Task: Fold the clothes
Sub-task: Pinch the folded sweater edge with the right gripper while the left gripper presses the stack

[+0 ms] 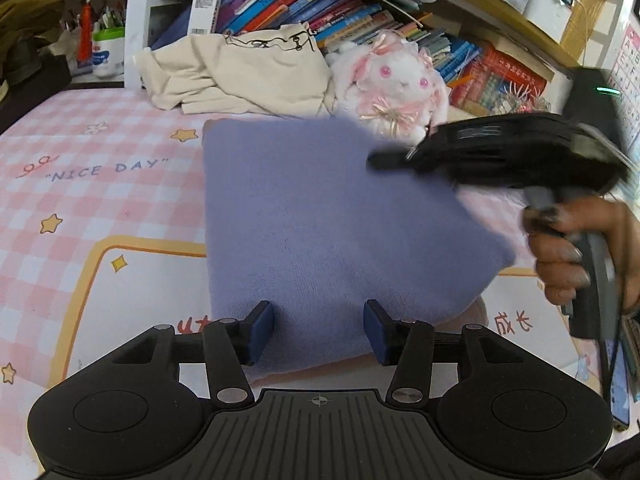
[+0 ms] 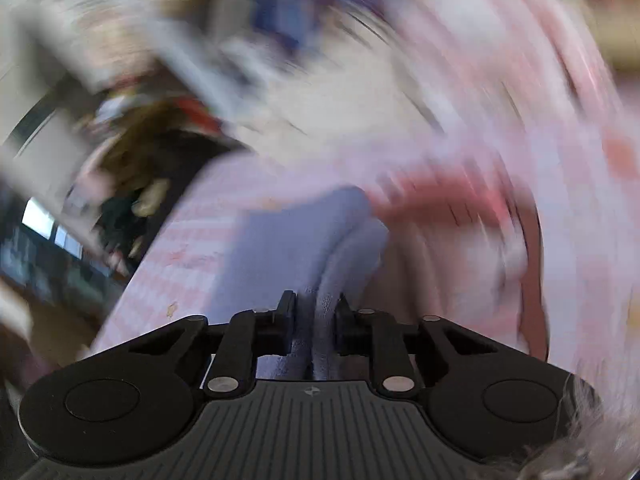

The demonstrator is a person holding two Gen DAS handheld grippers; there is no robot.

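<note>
L wrist view: left hand-held gripper (image 1: 319, 330) is sitting with jaws spread wide, nothing between the blue pads (image 1: 262, 330), just over the near edge of the folded purple garment (image 1: 320, 216). Garment is lying flat on the pink checked tabletop (image 1: 80, 200). Right hand-held gripper (image 1: 384, 159) is blurring over its far-right corner. Green pen cup (image 1: 108, 46) w/ pens is standing at back left; shelf w/ books (image 1: 320, 8), cream cloth (image 1: 240, 72), plush rabbit (image 1: 394, 80) behind.

R wrist view: heavy blur. Right hand-held gripper (image 2: 312, 320) is pinching a bunched fold of purple garment (image 2: 296, 240) between closed-in jaws.
</note>
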